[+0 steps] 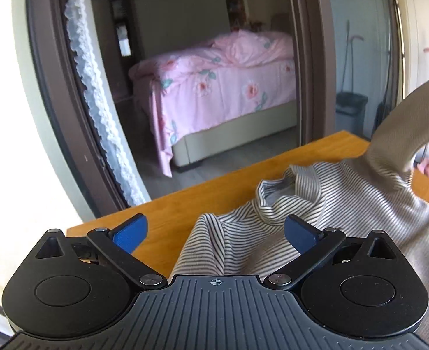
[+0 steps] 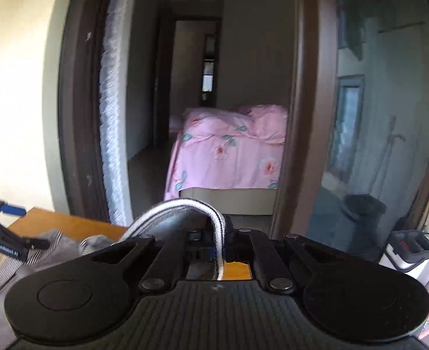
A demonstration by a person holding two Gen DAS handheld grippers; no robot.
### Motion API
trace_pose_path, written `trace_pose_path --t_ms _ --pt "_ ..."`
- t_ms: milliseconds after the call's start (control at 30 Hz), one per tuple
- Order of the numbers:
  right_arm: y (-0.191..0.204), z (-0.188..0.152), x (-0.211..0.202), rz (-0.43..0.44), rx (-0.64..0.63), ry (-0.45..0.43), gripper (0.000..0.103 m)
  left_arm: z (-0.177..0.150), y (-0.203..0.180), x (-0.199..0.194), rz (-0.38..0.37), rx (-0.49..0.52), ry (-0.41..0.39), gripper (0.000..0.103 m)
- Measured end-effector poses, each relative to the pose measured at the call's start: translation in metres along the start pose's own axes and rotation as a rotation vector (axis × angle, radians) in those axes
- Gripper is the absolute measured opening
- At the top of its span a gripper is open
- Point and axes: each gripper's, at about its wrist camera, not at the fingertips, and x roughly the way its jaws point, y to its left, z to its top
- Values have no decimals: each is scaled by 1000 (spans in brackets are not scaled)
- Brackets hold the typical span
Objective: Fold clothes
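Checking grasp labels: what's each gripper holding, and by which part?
Right gripper is shut on the striped shirt, pinching a sleeve edge. Left gripper is open, holding nothing.

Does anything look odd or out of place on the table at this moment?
Nothing is damaged or spilled. The striped shirt lies crumpled on the wooden table, one sleeve pulled up by the shut right hand-held gripper.

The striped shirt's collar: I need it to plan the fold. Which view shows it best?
The left wrist view: the striped shirt's collar lies open on the wooden table. The right wrist view shows only bunched fabric and a clamped edge.
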Motion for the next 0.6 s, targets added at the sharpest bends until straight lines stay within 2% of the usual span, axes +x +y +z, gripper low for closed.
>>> trace_pose_path --t_ms 33,67,100,133,167,267,300,367,400,433,467,500,567,600 --pt "-13 5 2 -13 25 -3 4 6 3 16 -12 0 45 102" --pt "-26 9 4 -26 49 -4 4 7 4 28 -18 1 78 94" --pt "-35 9 9 -30 73 6 4 6 4 36 -9 21 99 68" --pt "-45 9 14 -34 97 15 4 5 4 43 4 37 116 48" --pt "-53 8 21 -36 121 25 4 3 9 46 36 38 115 15" --pt "-63 14 33 -32 160 15 4 -4 24 54 133 39 109 15" --pt "-62 18 35 -20 161 4 4 -6 29 57 165 39 107 2" --pt "-57 29 39 9 161 -17 4 -6 43 60 236 22 92 3" --pt "-48 37 43 51 146 -20 4 -5 55 57 224 -24 85 3" --pt "-35 45 49 97 122 -19 4 -4 69 50 172 -104 79 12" --pt "-19 51 54 142 87 -9 4 -4 83 41 125 -176 69 26" --pt "-2 56 59 187 53 2 4 -6 90 27 98 -217 46 50" --pt "31 64 71 264 -12 32 4 -9 103 -2 49 -289 -1 71" --pt "48 65 78 291 -42 55 4 -12 103 -16 46 -284 -21 78"
